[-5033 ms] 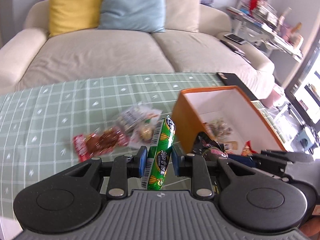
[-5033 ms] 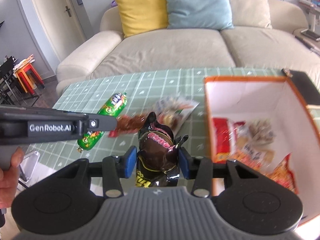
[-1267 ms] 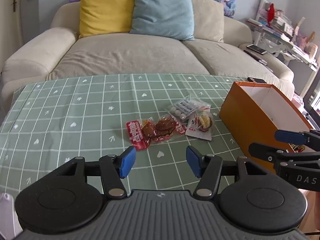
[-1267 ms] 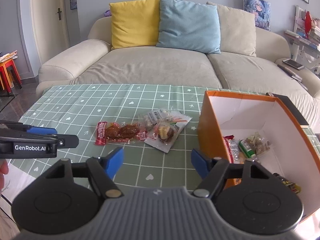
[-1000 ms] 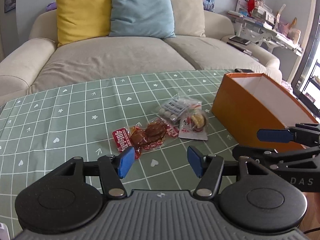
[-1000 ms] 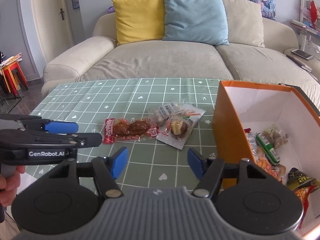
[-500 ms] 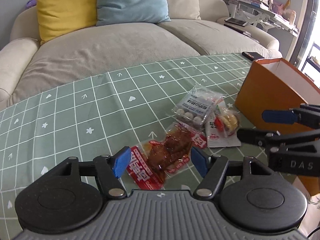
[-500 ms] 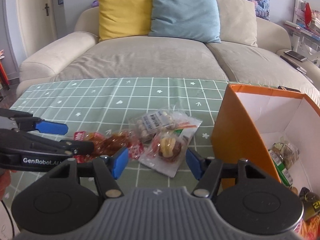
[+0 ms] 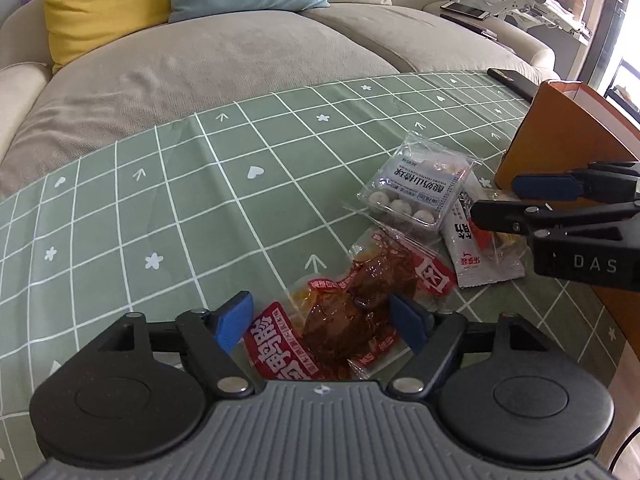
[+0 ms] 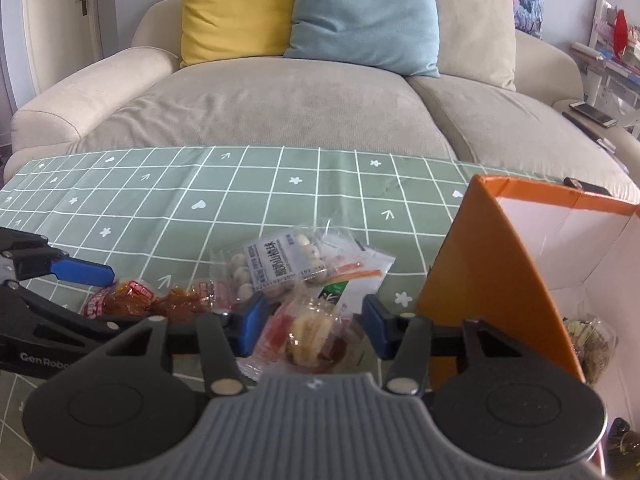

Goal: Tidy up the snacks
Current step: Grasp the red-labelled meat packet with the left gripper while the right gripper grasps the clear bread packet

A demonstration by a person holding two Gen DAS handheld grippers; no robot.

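Three snack packets on the tablecloth: one red meat packet [image 9: 344, 320] between the left gripper's [image 9: 324, 320] fingers, one ball-candy tray [image 9: 416, 192] ahead-right, one white pouch [image 10: 320, 320]; one orange box [image 10: 492, 280]

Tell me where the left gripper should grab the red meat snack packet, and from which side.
Grip the red meat snack packet across its bulging middle, coming straight down from above. It lies flat on the green tablecloth, and the left gripper, jaws open, already straddles it. That midsection looks thick enough to pinch; the flat sealed ends probably aren't. Its far end touches the white sachet.
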